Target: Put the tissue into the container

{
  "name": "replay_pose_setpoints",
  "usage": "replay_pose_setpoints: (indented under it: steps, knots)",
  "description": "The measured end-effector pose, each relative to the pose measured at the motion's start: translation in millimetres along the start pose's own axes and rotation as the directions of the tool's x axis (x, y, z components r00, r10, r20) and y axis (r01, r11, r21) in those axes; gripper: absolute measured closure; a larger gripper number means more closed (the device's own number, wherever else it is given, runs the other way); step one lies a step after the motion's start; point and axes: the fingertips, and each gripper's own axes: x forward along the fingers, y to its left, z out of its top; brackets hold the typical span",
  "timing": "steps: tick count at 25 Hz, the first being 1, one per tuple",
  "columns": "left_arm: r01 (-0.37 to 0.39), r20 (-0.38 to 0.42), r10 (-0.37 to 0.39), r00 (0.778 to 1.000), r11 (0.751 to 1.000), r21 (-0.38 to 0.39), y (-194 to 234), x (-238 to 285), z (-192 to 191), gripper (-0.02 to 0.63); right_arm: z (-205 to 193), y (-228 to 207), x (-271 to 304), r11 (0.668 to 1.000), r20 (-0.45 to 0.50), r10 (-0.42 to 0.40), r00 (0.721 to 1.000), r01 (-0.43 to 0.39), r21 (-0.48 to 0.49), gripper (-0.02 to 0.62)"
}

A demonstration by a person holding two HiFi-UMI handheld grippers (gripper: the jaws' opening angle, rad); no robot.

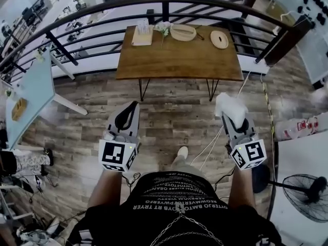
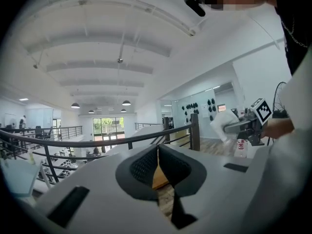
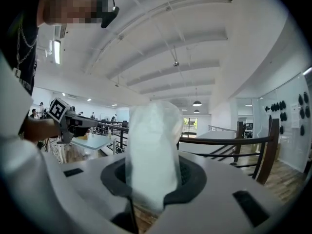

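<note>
Two grippers: both mine, held low in front of me, well short of the wooden table [image 1: 179,60] at 12 o'clock
Left gripper [image 2: 157,152]: pads closed tip to tip, with nothing between them, so it is empty
Right gripper [image 3: 155,175]: jaws drawn partway in and pinching a white tissue [image 3: 153,140] by its lower end
Tissue position: standing up out of my right jaws in a loose plume, clear of the table and of everything on it
Container: I take it to be the oval woven basket [image 1: 183,32] on the far side of the table, about 12 o'clock from me
Neighbours: tissue box [image 1: 142,35] at the basket's 9 o'clock, round lid [image 1: 219,39] at its 3 o'clock
Handling, my guess: next to no weight, soft and limp, easy to tear and apt to drift in any draught
Where to hold: the bunched lower end, as now, since a light pinch should be enough
Risk: on release it may cling to a pad or float past the rim, so I would let go low inside the basket
</note>
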Motion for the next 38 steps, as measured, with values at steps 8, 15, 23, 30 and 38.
replay_pose_setpoints:
  steps: [8,15,23,30,38]
  knots:
    - [-0.057,0.026,0.057,0.998,0.998,0.002,-3,51,21,0.575,14,-60,28,0.998,0.027,0.05,0.998,-0.049,-0.033,0.474]
    - [-0.109,0.043,0.107,0.993,0.994,0.032,-22,85,37,0.575,23,-109,42,0.995,0.064,0.087,0.994,-0.084,-0.05,0.474]
    - [-0.132,0.031,0.131,0.991,0.991,0.033,-28,93,44,0.575,11,-128,47,0.995,0.066,0.102,0.993,-0.102,-0.003,0.474]
    - [-0.09,0.024,0.089,0.996,0.996,0.026,-32,117,41,0.575,-1,-142,47,0.997,0.045,0.071,0.996,-0.071,0.016,0.474]
    - [-0.052,0.031,0.051,0.998,0.998,0.03,-16,161,37,0.575,6,-161,80,1.0,0.053,0.027,0.998,-0.027,-0.007,0.474]
